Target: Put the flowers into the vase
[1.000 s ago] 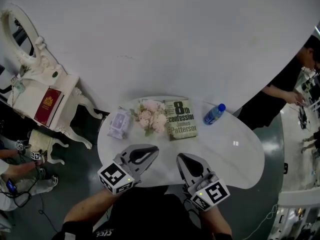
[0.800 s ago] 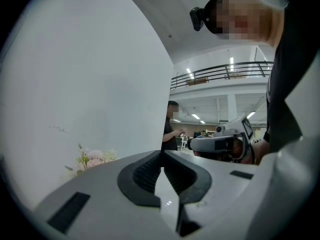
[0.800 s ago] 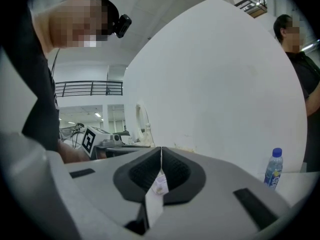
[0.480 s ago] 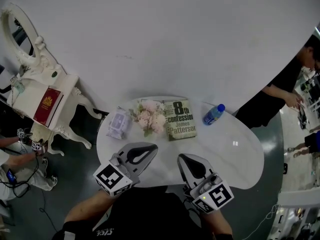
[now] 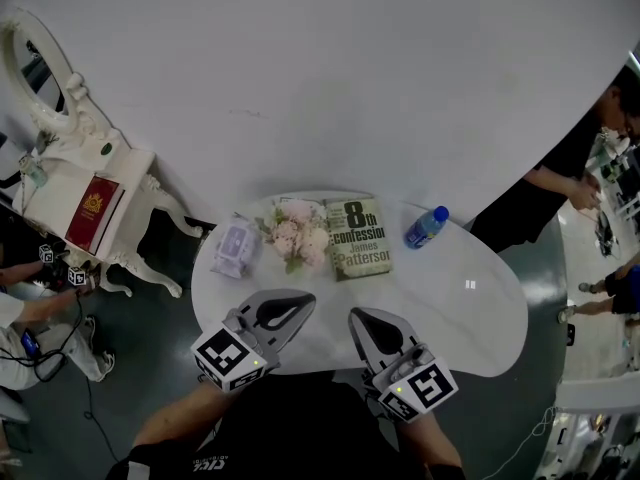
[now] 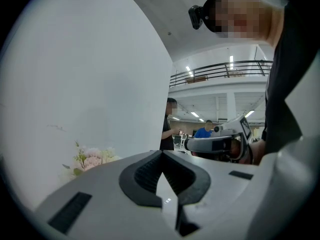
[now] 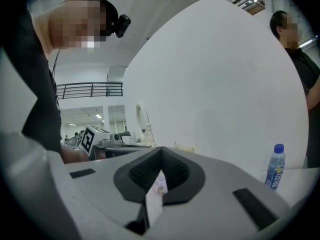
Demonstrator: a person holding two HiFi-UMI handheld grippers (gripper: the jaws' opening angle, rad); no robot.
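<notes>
Looking down from the head view, a book (image 5: 358, 238) lies flat near the far edge of the white bench (image 5: 470, 318). The flowers (image 5: 297, 236), a pale pink bunch with green leaves, lie on the bench against the book's left edge. A pale wrapped packet (image 5: 235, 247) rests farther left of the book, beyond the flowers. A blue bottle (image 5: 427, 227) lies on its side to the right of the book, a little apart from it. On the person's side of the book, both tools are held over the near edge of the bench. The left tool (image 5: 303, 300) sits left of the book and points toward the flowers. The right tool (image 5: 358, 316) sits straight in front of the book. Each tool has its jaws pressed together. An ornate white dresser (image 5: 90, 188) stands on the floor well left of the book, with a red booklet (image 5: 94, 211) on top.

From the left gripper view, the tool's two dark pads meet at the tips and pinch nothing. The flowers show low at the left against the white wall, well apart from the tips.

From the right gripper view, this tool's pads are likewise pressed together at the tips and hold nothing. The blue bottle shows at the far right, well apart from the tool.
</notes>
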